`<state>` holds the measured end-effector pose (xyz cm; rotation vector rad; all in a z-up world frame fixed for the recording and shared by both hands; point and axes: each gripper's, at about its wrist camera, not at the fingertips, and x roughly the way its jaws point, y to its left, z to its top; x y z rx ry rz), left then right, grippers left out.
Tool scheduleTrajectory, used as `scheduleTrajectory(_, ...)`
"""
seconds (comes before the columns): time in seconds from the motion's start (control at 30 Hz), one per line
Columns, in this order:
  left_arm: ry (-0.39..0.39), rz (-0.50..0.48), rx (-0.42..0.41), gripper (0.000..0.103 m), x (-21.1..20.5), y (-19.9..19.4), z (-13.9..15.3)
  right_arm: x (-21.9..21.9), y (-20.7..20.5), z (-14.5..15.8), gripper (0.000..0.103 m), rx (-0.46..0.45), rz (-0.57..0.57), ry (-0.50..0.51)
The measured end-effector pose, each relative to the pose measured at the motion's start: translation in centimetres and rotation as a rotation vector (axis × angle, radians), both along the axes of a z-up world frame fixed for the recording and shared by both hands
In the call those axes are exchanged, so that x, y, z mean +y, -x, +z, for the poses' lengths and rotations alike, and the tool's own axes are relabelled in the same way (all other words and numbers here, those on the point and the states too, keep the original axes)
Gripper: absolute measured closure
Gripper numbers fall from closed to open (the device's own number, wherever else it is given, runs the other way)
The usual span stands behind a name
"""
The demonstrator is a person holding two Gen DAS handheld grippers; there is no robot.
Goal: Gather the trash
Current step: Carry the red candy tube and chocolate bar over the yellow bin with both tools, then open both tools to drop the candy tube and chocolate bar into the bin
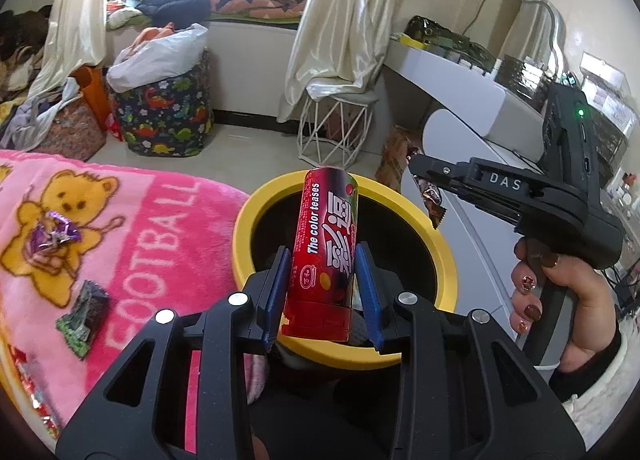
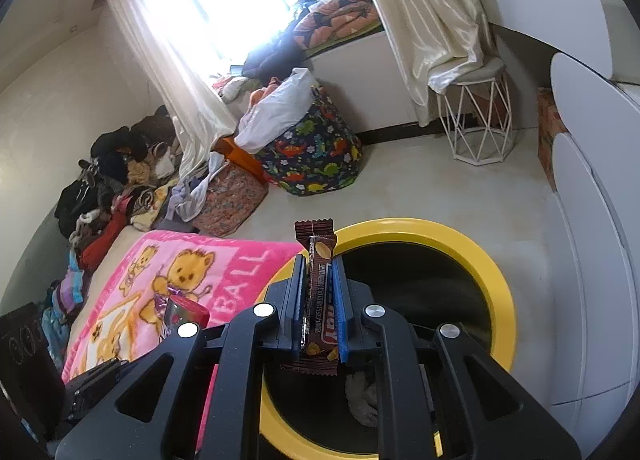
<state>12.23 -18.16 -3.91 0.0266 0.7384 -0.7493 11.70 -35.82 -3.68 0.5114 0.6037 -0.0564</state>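
Two grippers hang tilted downward over a yellow-rimmed bin (image 1: 400,196), each clamped on a piece of trash. The left gripper (image 1: 322,288) has its blue pads pressed against the sides of a red candy tube (image 1: 324,252), which stands nearly upright above the bin's near rim. To its right, the right gripper (image 2: 318,300) is closed tight on a flat brown snack wrapper (image 2: 318,292), held edge-up over the bin's dark opening. A hand (image 1: 560,300) with painted nails wraps the right gripper's handle, a dark sleeve at the wrist.

Left of the bin lies a pink blanket (image 1: 132,220) printed with yellow bears. On it rest a crumpled purple wrapper (image 1: 54,238) and, nearer, a small dark green-edged packet (image 1: 84,312).

Farther off, across a pale floor, stand a dinosaur-print bag (image 1: 168,116) stuffed with white plastic, a white wire stool (image 1: 336,128) under a cream curtain (image 1: 340,28), and heaps of clothes at the far left. A white surface (image 1: 452,72) runs along the right wall beside the bright window.
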Motion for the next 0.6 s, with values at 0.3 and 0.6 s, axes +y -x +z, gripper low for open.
scheduleTrajectory(0.3,-0.024,-0.039,0.036,0.077,-2.3,-0.5,-1.5,-1.6,0.0,-1.5,0.090,0.033,-0.048,-0.014)
scheduleTrajectory(0.6,-0.043,-0.066,0.097,0.077,-3.8,-1.5,-3.8,-2.7,-0.4,-3.0,0.090,0.066,-0.070,-0.032)
